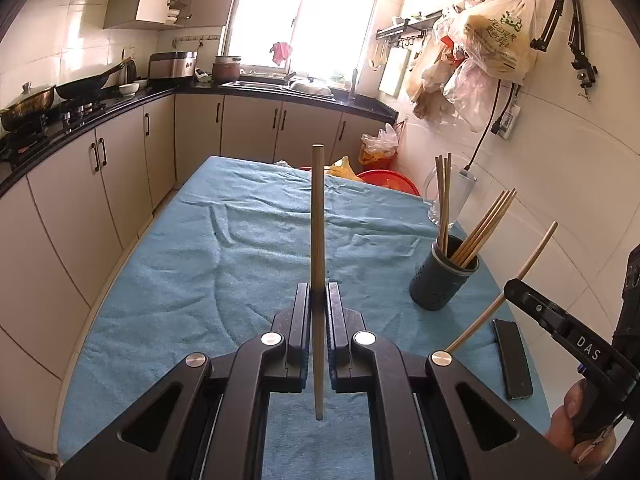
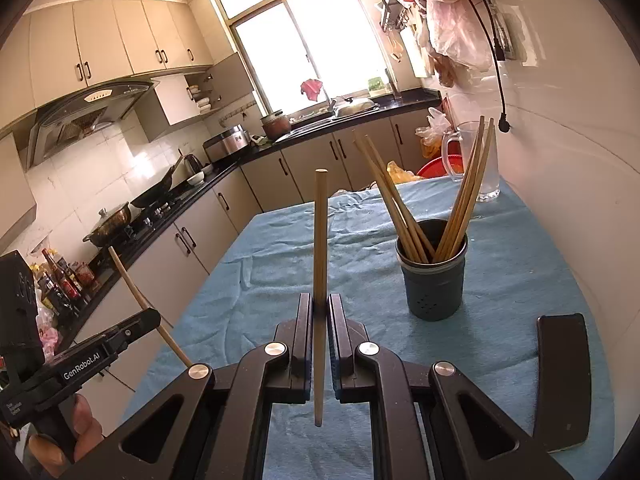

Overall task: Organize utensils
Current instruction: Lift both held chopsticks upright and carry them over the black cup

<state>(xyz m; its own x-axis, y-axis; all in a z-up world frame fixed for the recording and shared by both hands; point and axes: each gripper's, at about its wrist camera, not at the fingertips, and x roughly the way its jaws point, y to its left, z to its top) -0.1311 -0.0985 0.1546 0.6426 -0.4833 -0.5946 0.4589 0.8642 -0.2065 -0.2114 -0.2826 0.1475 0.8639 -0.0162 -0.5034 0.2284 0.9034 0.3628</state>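
In the left wrist view my left gripper (image 1: 319,287) is shut on a wooden chopstick (image 1: 317,208) that stands upright between its pads. To the right, a dark grey-blue holder (image 1: 442,282) with several chopsticks stands on the blue towel (image 1: 200,280). Past it, my right gripper (image 1: 511,286) pinches a second, slanted chopstick (image 1: 536,248). In the right wrist view the right gripper (image 2: 319,301) is shut on that chopstick (image 2: 320,236), held upright. The holder (image 2: 434,284) is just ahead to the right. At the lower left, the left gripper (image 2: 154,317) holds its chopstick (image 2: 132,280).
A black phone (image 1: 513,358) (image 2: 562,380) lies on the towel near the holder. A clear glass jug (image 2: 482,160) stands at the table's far right by the tiled wall. Kitchen cabinets and a stove counter (image 1: 60,120) run along the left. A hand (image 1: 568,420) grips the right handle.
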